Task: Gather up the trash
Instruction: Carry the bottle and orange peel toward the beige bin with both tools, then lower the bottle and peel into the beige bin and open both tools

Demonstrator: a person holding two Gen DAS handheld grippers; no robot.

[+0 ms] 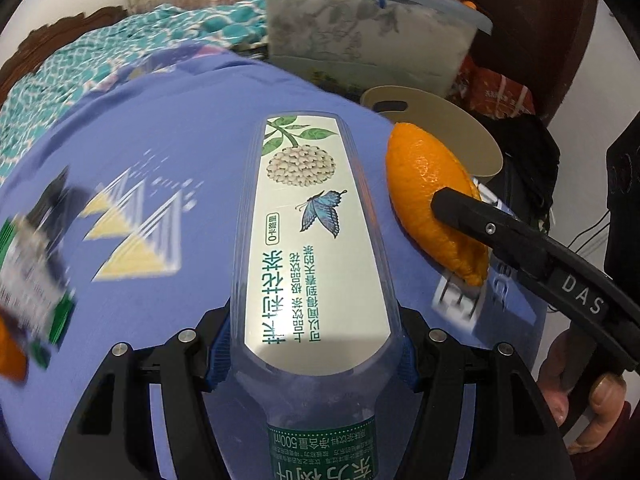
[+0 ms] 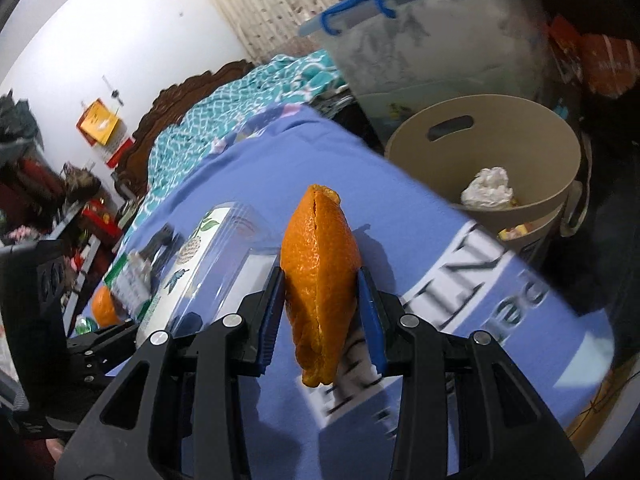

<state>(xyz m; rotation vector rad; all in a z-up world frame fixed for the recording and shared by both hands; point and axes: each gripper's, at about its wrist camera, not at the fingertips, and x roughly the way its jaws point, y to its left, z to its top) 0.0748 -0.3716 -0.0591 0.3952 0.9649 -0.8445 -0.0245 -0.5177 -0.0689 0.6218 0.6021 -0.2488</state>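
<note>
The left gripper [image 1: 312, 344] has its jaws clamped on a clear plastic bottle [image 1: 308, 216] with a pale label, the bottle lying lengthways out ahead of the jaws above the blue cloth [image 1: 180, 128] that covers the counter; the right gripper [image 2: 320, 320] has its jaws closed on a folded piece of orange peel [image 2: 320, 280], which stands upright between the blue pads and rises well above them; in the left wrist view the same peel [image 1: 424, 184] sits just to the right of the bottle, apart from it, with one black finger of the right gripper laid across it; the far edge of the cloth falls away right beside a beige bin [image 2: 496, 148], whose open mouth holds a crumpled white paper [image 2: 488, 192] and something yellow lower down that is too small to make out; behind the bin stands a cloudy storage box [image 2: 440, 40] with a blue clip on its lid, close enough to crowd the bin's far side; the cloth between peel and bin is bare; at the left edge of the left wrist view a green and white wrapper [image 1: 32, 272] and an orange scrap [image 1: 10, 356] are smeared by blur and cut off by the frame; the printed lettering on the cloth is also blurred; a hand [image 1: 580, 396] shows at the lower right, partly hidden behind the gripper handle.
</note>
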